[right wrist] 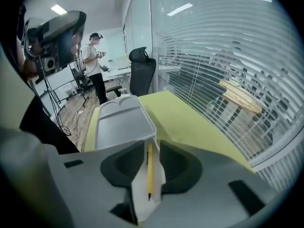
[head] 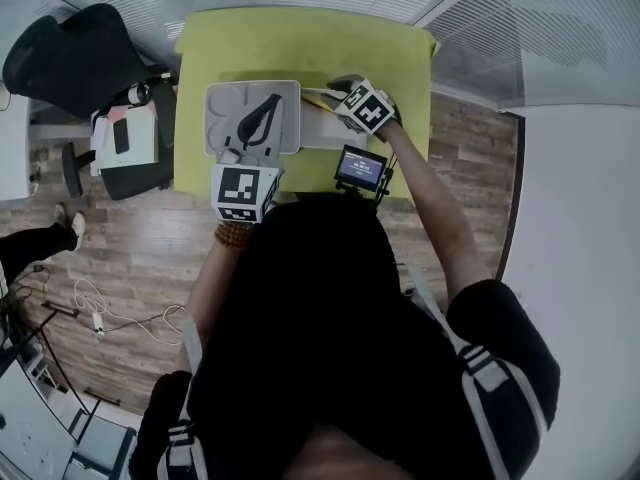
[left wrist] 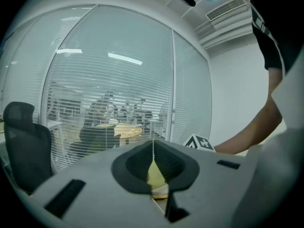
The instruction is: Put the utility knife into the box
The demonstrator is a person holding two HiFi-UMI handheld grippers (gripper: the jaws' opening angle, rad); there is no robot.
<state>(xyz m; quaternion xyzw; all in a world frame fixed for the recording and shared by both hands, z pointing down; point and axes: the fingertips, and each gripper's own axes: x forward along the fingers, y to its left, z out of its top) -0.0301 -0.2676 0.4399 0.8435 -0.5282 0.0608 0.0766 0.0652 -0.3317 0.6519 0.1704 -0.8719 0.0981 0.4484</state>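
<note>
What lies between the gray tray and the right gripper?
A white box, seen in the head view; the right gripper view shows the yellow utility knife there too.

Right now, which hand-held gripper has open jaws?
The right hand-held gripper: a gap between its jaws shows the yellow utility knife. The left hand-held gripper's jaws meet at the tips.

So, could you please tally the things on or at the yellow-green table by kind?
Grey plastic tray: 1
White box: 1
Yellow utility knife: 1
Small black screen: 1
Total: 4
</note>
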